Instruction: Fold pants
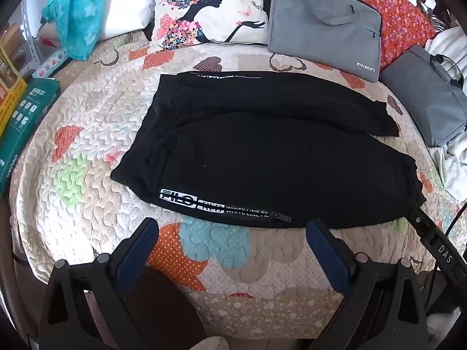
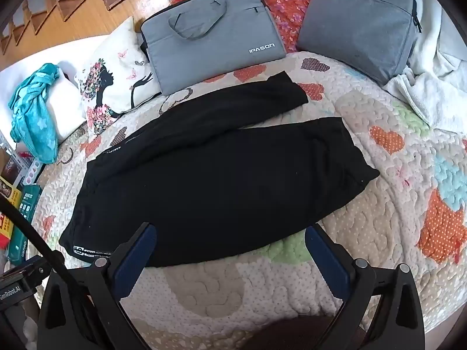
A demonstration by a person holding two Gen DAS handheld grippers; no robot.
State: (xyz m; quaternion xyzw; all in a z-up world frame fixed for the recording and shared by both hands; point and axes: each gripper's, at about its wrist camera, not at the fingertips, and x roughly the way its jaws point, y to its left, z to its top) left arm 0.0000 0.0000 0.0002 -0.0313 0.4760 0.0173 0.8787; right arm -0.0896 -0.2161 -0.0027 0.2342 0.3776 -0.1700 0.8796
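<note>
**Black pants flat on the bed, both tools spread and empty**

Across the bed in front of you runs a quilted cover with heart patches, and the black pants lie on it, spread sideways with the two legs lying alongside each other. The nearer leg carries a white printed strip and a zipper along its front edge. Behind the pants you have a grey laptop bag marked IPASON, leaning on a red floral pillow, with a second grey bag to its right. A cushion printed with a woman's silhouette sits left of the laptop bag, and a teal cloth lies further left. Your left tool hangs just short of the pants' near edge, fingers wide apart, gripping nothing. Your right tool is likewise spread, its left finger over the hem of the cloth, pinching nothing.
</note>
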